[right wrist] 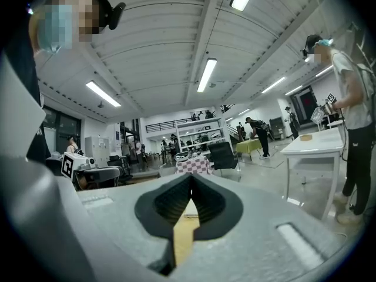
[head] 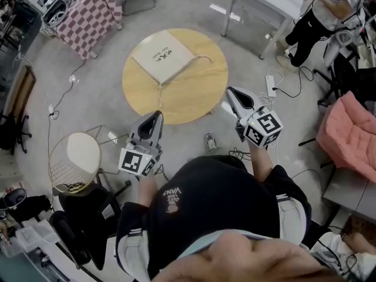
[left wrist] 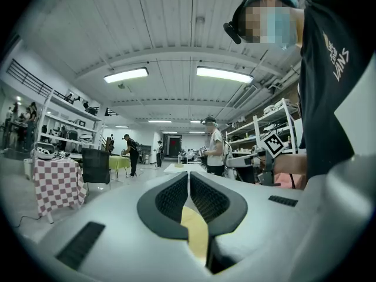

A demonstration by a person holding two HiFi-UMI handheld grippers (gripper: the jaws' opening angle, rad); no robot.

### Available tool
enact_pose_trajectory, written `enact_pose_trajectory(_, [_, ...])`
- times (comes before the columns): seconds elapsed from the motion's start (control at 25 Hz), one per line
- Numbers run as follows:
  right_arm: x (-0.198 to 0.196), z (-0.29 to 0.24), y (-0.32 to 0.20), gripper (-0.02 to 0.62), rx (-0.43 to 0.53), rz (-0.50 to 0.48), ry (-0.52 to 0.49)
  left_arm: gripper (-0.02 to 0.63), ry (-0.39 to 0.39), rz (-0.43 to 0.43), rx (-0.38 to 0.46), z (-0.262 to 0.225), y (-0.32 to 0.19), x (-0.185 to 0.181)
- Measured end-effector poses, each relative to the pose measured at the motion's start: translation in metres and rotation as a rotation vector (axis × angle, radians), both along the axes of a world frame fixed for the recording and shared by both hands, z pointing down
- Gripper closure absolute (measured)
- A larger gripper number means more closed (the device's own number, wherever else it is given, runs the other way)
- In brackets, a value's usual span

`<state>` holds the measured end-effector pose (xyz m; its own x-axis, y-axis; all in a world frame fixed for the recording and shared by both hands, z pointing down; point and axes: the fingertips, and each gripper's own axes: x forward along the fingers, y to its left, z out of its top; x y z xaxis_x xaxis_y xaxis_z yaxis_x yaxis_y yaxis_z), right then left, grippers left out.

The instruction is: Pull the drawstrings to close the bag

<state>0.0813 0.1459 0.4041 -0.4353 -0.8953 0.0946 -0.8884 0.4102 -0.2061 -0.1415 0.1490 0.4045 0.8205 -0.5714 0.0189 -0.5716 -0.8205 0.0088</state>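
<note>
The bag lies flat on the table, ahead of both claws. One drawstring trails toward my left gripper — the nearer one. The right gripper sits off to its side. Both are pinched shut and empty.

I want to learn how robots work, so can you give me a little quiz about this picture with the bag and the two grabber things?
1. Where does the bag lie? A: on the round wooden table. B: on the checkered cloth. C: on the floor.
2. Fill in: the jaws of the left gripper and the right gripper are both ____.
3. True or false: the left gripper touches the bag.
Key: 1 A; 2 shut; 3 false.
</note>
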Motion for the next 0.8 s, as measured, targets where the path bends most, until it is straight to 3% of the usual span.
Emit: enact_pose_trajectory(0.8, [0.065,0.016,-0.116,0.597,-0.004,-0.153,-0.025,0.589,-0.017,-0.199,-0.003,0.017,-0.079,0.055])
